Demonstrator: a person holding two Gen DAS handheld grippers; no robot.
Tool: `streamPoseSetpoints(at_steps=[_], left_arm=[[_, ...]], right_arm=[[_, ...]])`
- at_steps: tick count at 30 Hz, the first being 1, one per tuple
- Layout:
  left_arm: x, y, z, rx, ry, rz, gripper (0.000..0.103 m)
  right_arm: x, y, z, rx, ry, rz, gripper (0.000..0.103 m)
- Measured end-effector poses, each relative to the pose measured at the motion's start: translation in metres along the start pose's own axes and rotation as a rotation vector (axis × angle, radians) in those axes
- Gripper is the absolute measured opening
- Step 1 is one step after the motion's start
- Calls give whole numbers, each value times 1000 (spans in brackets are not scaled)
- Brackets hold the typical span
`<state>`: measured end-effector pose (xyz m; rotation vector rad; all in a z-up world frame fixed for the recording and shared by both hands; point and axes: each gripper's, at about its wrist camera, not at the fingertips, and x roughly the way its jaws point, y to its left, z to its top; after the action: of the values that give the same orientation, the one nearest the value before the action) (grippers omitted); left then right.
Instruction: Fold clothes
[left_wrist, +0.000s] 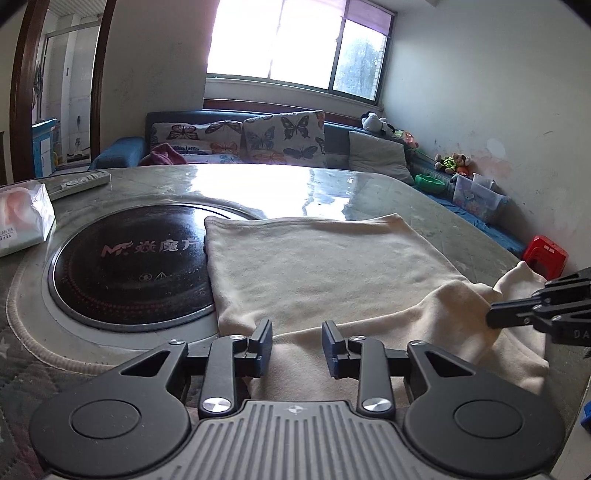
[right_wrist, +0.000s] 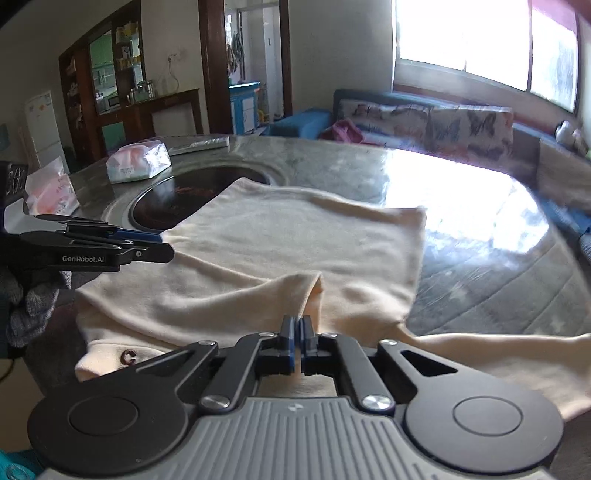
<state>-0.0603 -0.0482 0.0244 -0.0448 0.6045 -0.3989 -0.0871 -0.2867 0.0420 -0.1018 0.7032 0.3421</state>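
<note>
Two claws over surface: your left claw gapes wide, grips nothing, above cream garment; your right claw clamped on raised garment fold.

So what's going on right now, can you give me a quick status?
Left gripper open over cream garment. Right gripper shut on its lifted fold. Tissue pack clear.

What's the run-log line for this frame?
task: fold | left tongs: open, over shirt | right tongs: shut on sleeve | shirt partly on cooktop
</note>
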Motion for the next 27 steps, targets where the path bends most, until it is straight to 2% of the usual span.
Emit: streamPoseSetpoints(at_steps=[5,10,13,15,17,18,21,22,27], left_arm=[[-2,-7,1,29,-4,5,42],[-3,-9,4,43,-12,11,41],[1,-8,3,42,0,20,41],[2,-8,3,42,5,23,41],[2,-7,3,41,4,23,41],[2,-6,3,39,4,25,42],[4,-4,1,37,10,25,42],[4,-4,1,39,12,25,42],[6,-3,0,45,18,30,42]], right_arm=[[3,-12,-9,60,47,-18,2],[-2,-14,2,69,-33,-2,7],[12,-7,14,57,-47,19,8],[23,-2,18,34,-43,0,12],[31,0,17,33,-36,-41,23],[33,-2,15,51,-20,-34,25],[35,-8,7,94,14,3,23],[34,-9,4,101,19,12,9],[21,-10,-1,96,6,-18,7]])
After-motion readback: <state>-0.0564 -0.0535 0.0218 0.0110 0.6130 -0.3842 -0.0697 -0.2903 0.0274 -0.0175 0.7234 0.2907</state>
